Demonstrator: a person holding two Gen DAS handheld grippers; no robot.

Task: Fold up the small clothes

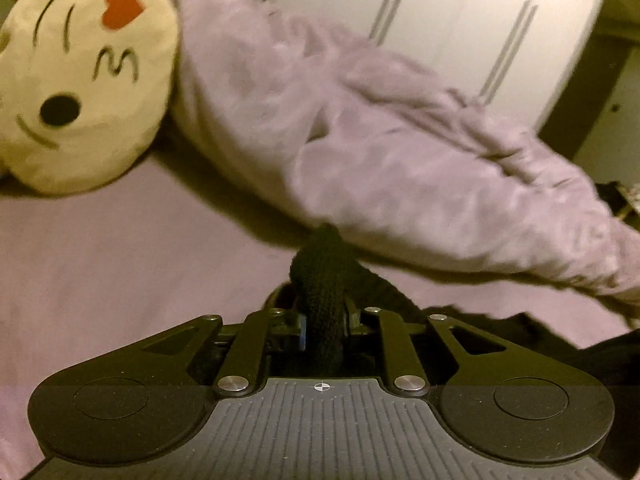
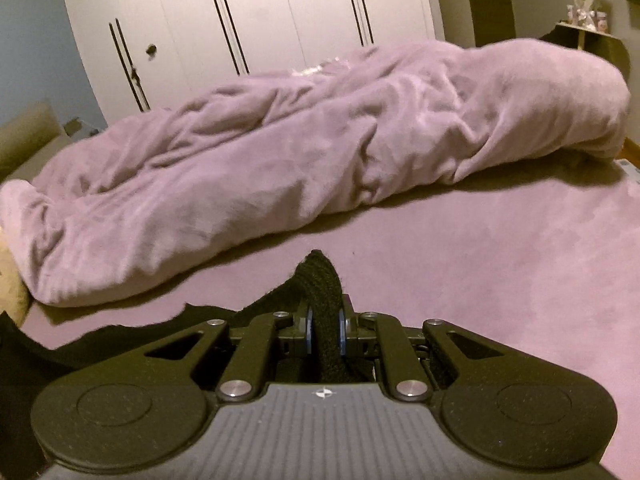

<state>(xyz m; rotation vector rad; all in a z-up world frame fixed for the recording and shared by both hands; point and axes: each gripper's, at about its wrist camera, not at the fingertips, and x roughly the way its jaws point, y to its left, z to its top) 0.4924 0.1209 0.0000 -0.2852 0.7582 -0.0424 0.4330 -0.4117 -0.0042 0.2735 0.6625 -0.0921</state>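
Note:
A black knit garment (image 1: 322, 280) is pinched in my left gripper (image 1: 325, 326), which is shut on a bunched edge of it above the purple bed sheet (image 1: 120, 272). The rest of the cloth trails off to the right and below the gripper. My right gripper (image 2: 325, 330) is shut on another bunched edge of the same black garment (image 2: 320, 284), whose cloth runs off to the left under the gripper. Most of the garment is hidden beneath both grippers.
A rolled-up lilac blanket (image 1: 380, 140) lies across the bed ahead in both views (image 2: 300, 140). A cream emoji pillow (image 1: 80, 80) lies at the left. White wardrobe doors (image 2: 240, 12) stand behind the bed.

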